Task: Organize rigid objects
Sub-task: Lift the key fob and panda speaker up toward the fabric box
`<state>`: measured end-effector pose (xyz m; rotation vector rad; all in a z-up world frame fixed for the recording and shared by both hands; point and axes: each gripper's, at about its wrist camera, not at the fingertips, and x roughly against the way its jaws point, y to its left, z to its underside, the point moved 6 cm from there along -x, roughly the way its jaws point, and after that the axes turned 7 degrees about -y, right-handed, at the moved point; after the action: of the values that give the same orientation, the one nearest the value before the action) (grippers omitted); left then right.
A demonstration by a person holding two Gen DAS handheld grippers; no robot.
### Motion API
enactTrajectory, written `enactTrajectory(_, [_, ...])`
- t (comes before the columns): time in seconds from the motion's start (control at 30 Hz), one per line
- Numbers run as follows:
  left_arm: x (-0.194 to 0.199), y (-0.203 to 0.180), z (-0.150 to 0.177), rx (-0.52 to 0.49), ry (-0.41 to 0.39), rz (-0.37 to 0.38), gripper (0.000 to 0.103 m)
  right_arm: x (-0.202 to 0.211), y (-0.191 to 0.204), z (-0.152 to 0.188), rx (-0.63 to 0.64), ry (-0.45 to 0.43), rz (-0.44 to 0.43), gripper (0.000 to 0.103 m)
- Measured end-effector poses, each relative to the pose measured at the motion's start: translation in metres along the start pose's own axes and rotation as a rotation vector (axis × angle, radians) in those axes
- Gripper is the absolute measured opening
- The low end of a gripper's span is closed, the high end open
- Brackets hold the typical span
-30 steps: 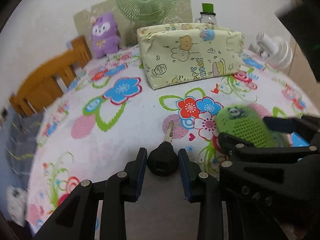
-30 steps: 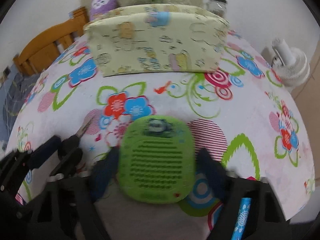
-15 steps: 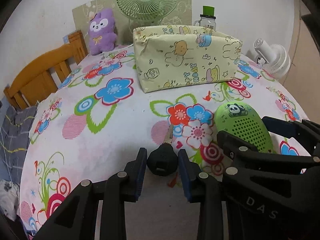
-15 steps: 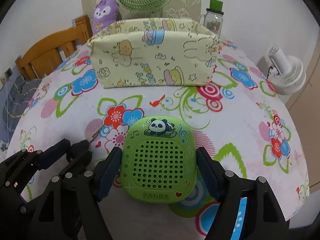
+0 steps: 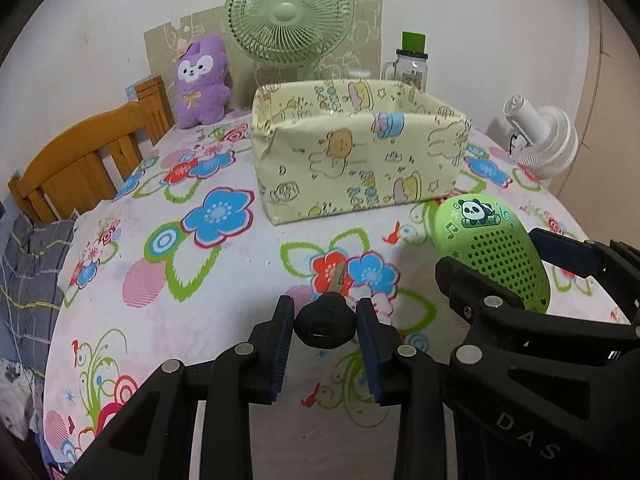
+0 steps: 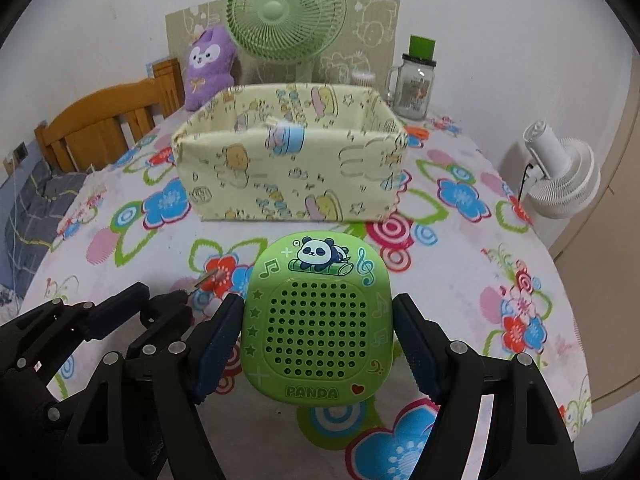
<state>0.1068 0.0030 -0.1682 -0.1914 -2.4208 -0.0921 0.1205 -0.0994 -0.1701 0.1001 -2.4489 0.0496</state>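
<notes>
- Key (image 5: 325, 322) sits pinched between our left gripper (image 5: 325, 330) fingers, above the floral desk (image 5: 168, 320).
- Our right gripper (image 6: 318, 332) fingers clamp the green panda speaker (image 6: 318, 320), near the fabric box (image 6: 288, 176).

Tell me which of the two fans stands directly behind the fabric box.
The green fan, upright at the wall behind the fabric box. The white fan sits off the table's right side, tilted.
</notes>
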Motion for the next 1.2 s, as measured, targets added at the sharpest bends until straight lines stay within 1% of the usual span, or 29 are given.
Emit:
enactTrajectory(0.3, [0.013, -0.009, -0.020, 0.008, -0.025, -0.004, 0.032, 0.017, -0.009, -0.018, -0.005, -0.045, -0.022, 0.077])
enactTrajectory(0.43, [0.021, -0.013, -0.032, 0.000, -0.046, -0.017, 0.032, 0.029, -0.014, -0.028, -0.018, -0.072, -0.034, 0.077])
enactTrajectory(0.63, [0.031, -0.019, -0.044, 0.012, -0.069, -0.013, 0.032, 0.043, -0.021, -0.041, -0.011, -0.103, -0.039, 0.077])
enactTrajectory(0.9, [0.035, -0.027, -0.058, 0.018, -0.081, -0.012, 0.032, 0.053, -0.022, -0.055, 0.010, -0.128, -0.063, 0.077])
enactTrajectory(1.2, [0.041, -0.028, -0.075, 0.027, -0.099, -0.042, 0.032, 0.055, -0.026, -0.072, 0.025, -0.148, -0.090, 0.077])
